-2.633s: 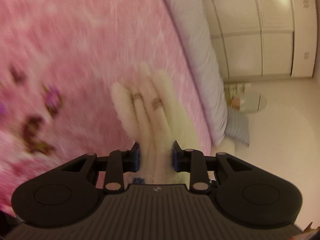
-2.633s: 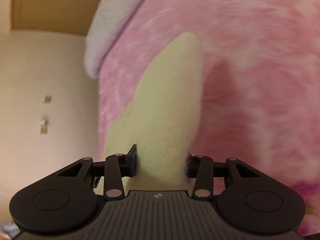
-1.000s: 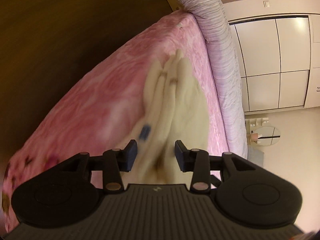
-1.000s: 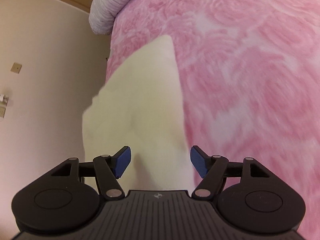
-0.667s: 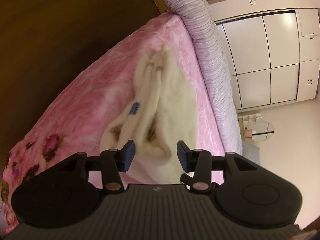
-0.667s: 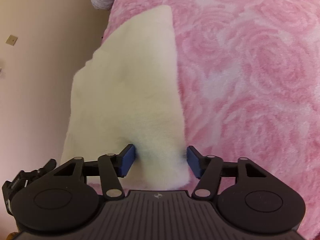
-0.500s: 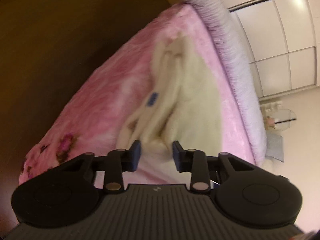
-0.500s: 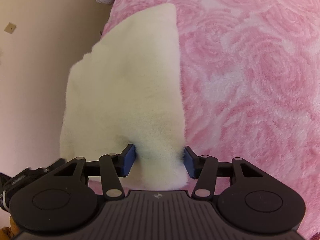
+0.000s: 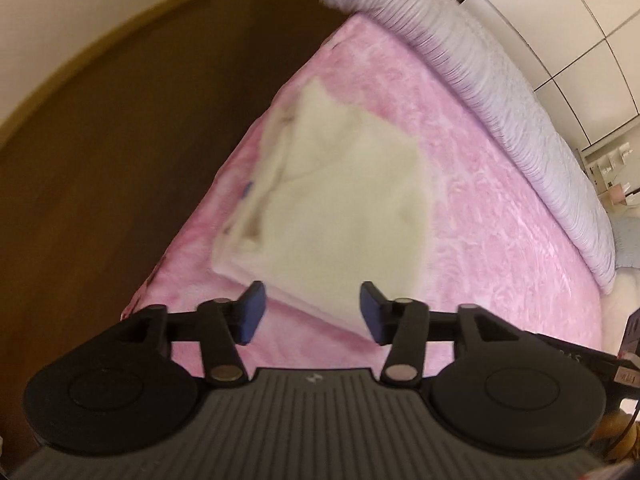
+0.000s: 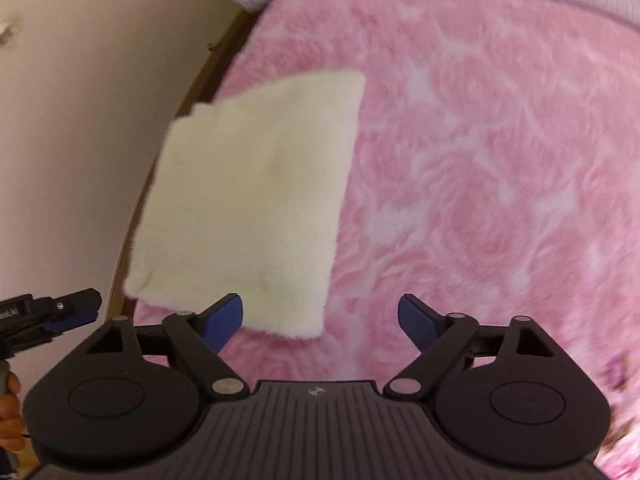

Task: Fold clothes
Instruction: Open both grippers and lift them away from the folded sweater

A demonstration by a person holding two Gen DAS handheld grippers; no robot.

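— What are the two claws doing right at the bottom of each view?

— The left gripper (image 9: 311, 312) has its blue-padded jaws apart and opening, nothing pinched; the near edge of the fluffy cream-white folded garment (image 9: 340, 208) shows in the gap behind them, untouched. The right gripper (image 10: 320, 318) is spread wider, also opening, and empty. The garment's near corner sits just beyond its left pad.

— And where does the garment lie?

— Flat on the fuzzy pink rose-patterned blanket (image 10: 500, 184), folded into a rough rectangle. In the right wrist view it fills the centre-left, close to the blanket's left edge. In the left wrist view it is in the middle, with looser folds and a small blue tag (image 9: 248, 189) on its left side.

— Anything further back?

— At the lower left of the right wrist view, the other gripper pokes in. Beyond the blanket a ribbed lilac-grey rolled quilt (image 9: 480, 80) runs along the far edge, and white wardrobe doors (image 9: 560, 28) stand at upper right.
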